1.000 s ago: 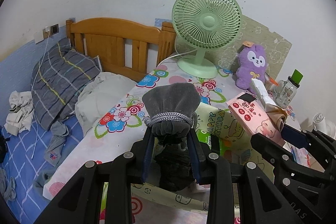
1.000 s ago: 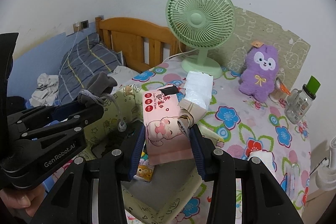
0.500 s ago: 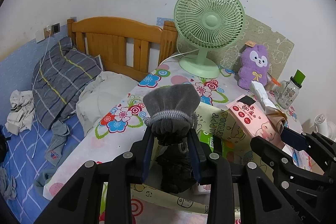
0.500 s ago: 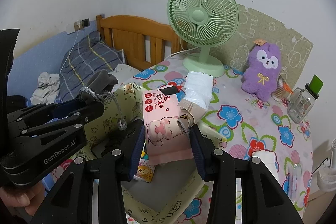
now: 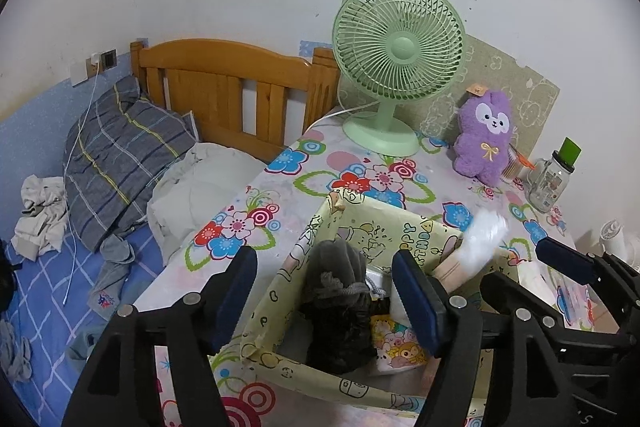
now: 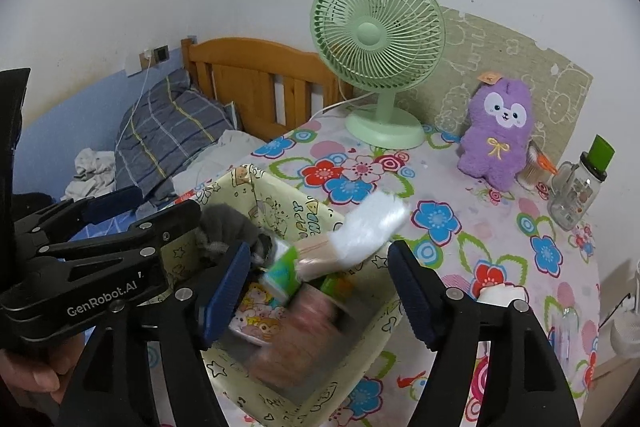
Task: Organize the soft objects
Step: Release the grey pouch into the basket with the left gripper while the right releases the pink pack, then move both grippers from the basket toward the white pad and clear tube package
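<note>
Both grippers have let go since the earlier frames: the grey drawstring pouch (image 5: 336, 269) has left the left gripper (image 5: 322, 293) and the pink tissue pack (image 6: 298, 339) has left the right gripper (image 6: 316, 293). Each tool's jaws now stand wide apart with nothing between them.

Nearest — the yellow cartoon-print box (image 5: 280, 307) sits directly under both tools on the floral tablecloth (image 6: 500, 227). Releasing over its open top lets soft items drop in without pressing them down. The pouch stands upright against the box's left inner wall, on dark fabric. The pink pack is motion-blurred in the right wrist view, so it is probably not yet settled; it lies low toward the right side. A white plastic-wrapped bundle (image 6: 370, 227) leans out over the far rim, also blurred, and a green-and-white packet (image 6: 282, 273) sits mid-box.

Judgement: this drop is done; the bundle may tip out if left leaning.

Farther back — a purple plush rabbit (image 6: 498, 135) sits upright against the wall board, beside the green desk fan (image 6: 378, 39). As another soft thing outside the box, it looks a likely next candidate.
</note>
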A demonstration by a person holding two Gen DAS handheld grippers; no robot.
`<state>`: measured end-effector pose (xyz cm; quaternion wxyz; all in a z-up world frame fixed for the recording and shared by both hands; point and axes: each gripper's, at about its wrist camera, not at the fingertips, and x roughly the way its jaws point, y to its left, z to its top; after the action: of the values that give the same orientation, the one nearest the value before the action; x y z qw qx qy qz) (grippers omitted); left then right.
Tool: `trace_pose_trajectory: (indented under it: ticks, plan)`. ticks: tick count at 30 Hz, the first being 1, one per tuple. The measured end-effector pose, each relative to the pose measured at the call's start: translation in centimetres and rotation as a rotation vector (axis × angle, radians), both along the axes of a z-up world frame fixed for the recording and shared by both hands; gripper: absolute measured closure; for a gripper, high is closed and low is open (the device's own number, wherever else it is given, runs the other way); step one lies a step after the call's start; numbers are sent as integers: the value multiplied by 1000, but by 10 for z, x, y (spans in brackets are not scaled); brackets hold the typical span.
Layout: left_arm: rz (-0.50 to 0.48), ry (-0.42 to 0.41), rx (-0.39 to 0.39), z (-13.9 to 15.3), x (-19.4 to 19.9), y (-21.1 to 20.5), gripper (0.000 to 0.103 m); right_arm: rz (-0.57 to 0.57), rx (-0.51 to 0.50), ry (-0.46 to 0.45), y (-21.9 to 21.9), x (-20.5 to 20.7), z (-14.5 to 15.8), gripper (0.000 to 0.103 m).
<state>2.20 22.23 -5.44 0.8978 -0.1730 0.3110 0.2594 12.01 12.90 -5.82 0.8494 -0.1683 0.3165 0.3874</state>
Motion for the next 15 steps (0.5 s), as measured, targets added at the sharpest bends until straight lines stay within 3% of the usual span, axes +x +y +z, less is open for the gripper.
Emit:
trace_pose_trajectory:
  ticks: [15]
  plan:
    - [-25, 9, 16, 1, 7, -14, 30, -21, 22, -9, -21, 0, 5, 29]
